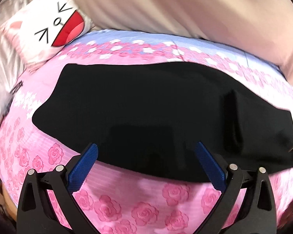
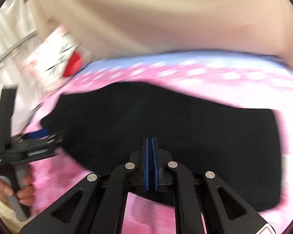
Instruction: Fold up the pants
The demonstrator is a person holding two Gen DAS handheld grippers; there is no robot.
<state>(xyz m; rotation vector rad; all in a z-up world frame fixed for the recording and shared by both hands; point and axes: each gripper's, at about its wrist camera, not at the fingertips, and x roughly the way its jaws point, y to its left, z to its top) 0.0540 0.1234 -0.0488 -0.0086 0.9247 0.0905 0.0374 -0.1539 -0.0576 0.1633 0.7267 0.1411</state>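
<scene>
Black pants lie folded in a long flat band across the pink rose bedsheet. My left gripper is open, its blue pads spread wide over the near edge of the pants, holding nothing. In the right wrist view the pants fill the middle, blurred. My right gripper has its blue pads pressed together over the near edge of the pants; whether cloth is pinched between them is not clear. The left gripper also shows at the left edge of the pants in the right wrist view.
A white cartoon-face pillow lies at the back left of the bed. A beige cover or headboard rises behind the bed. A hand holds the left gripper's handle at the lower left.
</scene>
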